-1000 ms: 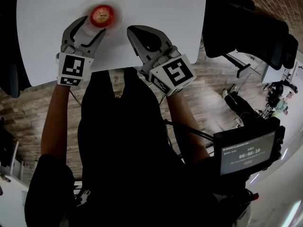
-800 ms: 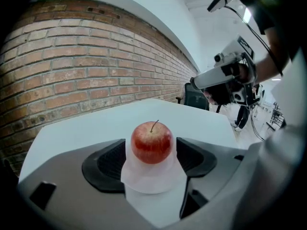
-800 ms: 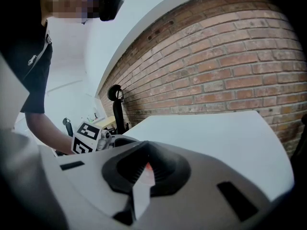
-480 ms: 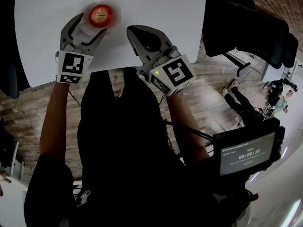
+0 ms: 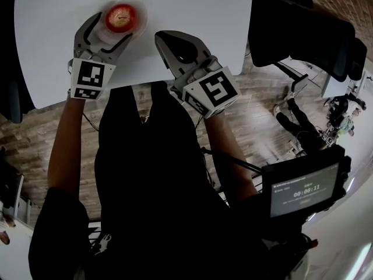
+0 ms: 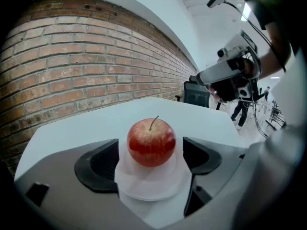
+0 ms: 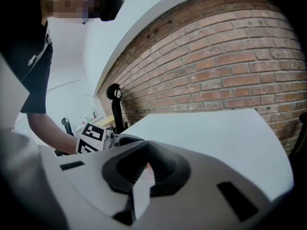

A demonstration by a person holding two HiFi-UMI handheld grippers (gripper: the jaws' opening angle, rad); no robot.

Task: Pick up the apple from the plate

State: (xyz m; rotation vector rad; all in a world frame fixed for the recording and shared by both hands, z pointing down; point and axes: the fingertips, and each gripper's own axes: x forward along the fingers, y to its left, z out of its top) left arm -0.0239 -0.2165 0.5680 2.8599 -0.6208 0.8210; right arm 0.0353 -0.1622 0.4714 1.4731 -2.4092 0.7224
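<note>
A red apple (image 5: pixel 120 17) with its stem up sits on a small white plate (image 5: pixel 141 18) at the far left of the white table (image 5: pixel 198 10). My left gripper (image 5: pixel 106 31) is open. Its jaws have just been opening and now stand wide on either side of the plate. In the left gripper view the apple (image 6: pixel 151 142) rests on the plate (image 6: pixel 146 188) between the two dark pads (image 6: pixel 98 164) of the left gripper (image 6: pixel 150 160), with a gap on each side. My right gripper (image 5: pixel 168 38) lies on the table to the right, and in its own view the right gripper (image 7: pixel 140 170) is shut on nothing.
The table's near edge (image 5: pixel 145 83) runs just below both grippers. A black office chair (image 5: pixel 303 34) stands to the right on the wooden floor. A small screen (image 5: pixel 303 188) showing a timer hangs at lower right. A brick wall (image 6: pixel 86 66) lies beyond the table.
The left gripper has edged forward toward the apple and its jaws have spread wider around the plate. The right gripper has stayed still.
</note>
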